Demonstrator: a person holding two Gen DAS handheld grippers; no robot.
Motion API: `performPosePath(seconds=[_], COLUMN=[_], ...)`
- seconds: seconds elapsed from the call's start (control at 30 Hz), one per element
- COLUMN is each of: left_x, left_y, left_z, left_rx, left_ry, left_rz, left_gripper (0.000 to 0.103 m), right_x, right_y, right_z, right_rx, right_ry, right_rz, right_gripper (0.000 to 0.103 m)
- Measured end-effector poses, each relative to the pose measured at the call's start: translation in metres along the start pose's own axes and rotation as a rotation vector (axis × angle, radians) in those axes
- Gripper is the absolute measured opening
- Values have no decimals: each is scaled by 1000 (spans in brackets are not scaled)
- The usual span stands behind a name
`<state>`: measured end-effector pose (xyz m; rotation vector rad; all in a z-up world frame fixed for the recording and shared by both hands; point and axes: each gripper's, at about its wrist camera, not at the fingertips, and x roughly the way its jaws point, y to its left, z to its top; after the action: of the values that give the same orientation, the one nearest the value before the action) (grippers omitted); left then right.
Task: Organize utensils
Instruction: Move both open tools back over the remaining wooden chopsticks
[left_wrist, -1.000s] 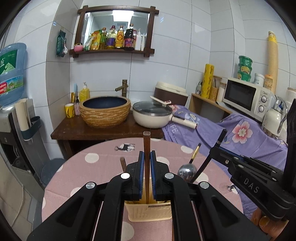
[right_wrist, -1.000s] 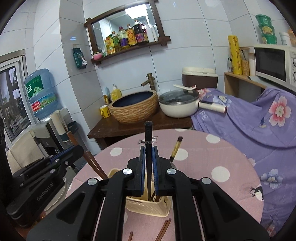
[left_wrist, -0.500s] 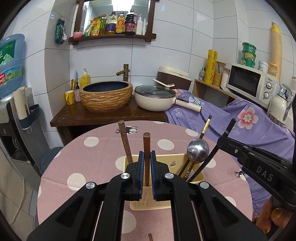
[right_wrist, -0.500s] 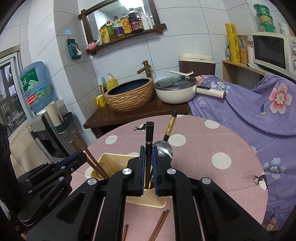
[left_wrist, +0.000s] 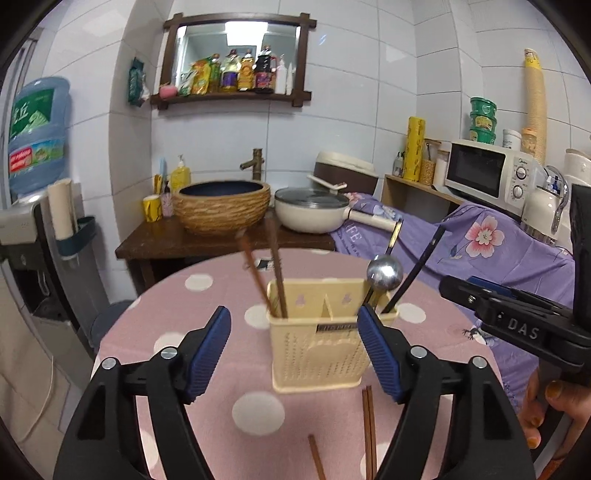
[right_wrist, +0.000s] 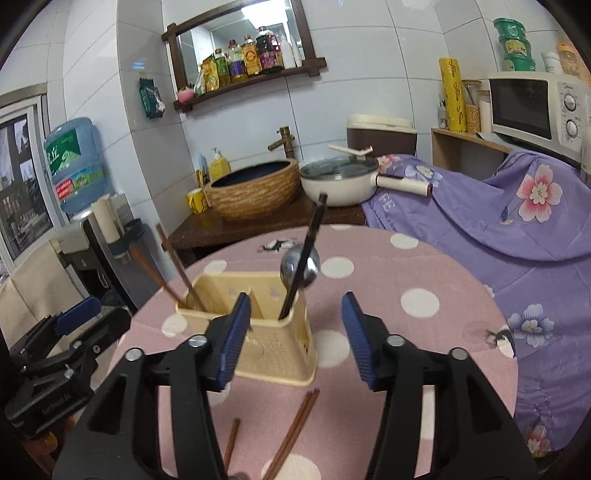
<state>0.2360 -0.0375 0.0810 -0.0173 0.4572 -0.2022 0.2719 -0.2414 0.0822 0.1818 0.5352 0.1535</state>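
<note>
In front of the holder: loose chopsticks flat on the cloth. Thin, stiff, light, likely slippery; best pinched mid-length. Left gripper and right gripper both spread apart, empty.

A cream plastic utensil holder stands upright on the pink dotted tabletop, its front perforated, a divider splitting it into left and right compartments. In the left one, two brown wooden chopsticks lean toward eleven o'clock. In the right one stand a steel ladle, bowl up, with a gold-tipped handle behind it, and a black chopstick tilting toward one o'clock. In front of the holder, at its six o'clock, a pair of brown chopsticks lies flat, with a single brown chopstick beside it at seven o'clock.
</note>
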Motion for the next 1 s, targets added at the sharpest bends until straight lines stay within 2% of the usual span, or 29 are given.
performPosePath(seconds=[0.07,0.23,0.3,0.4,0.57,1.0], left_x=[3,24,30,34,30,33], left_y=[6,16,22,31,34,31], left_z=[-17,-66,-87,-111,-126,-131], left_rx=[-10,17,-6,-49,-56,-63], left_ry=[44,209,268,329,351,372], left_rz=[23,62,77,80,99,86], left_gripper=[77,77,77,76,76,77], right_x=[6,35,48,60,68,92], right_y=[-2,-6,-9,-8,7,17], right_z=[-19,-75,-100,-127,-145,-148], right_rx=[-15,-8,13,17,-41,-62], right_ry=[65,274,358,437,492,561], right_rz=[-8,-64,-80,-100,-140,-204], right_gripper=[58,58,58,58,58,60])
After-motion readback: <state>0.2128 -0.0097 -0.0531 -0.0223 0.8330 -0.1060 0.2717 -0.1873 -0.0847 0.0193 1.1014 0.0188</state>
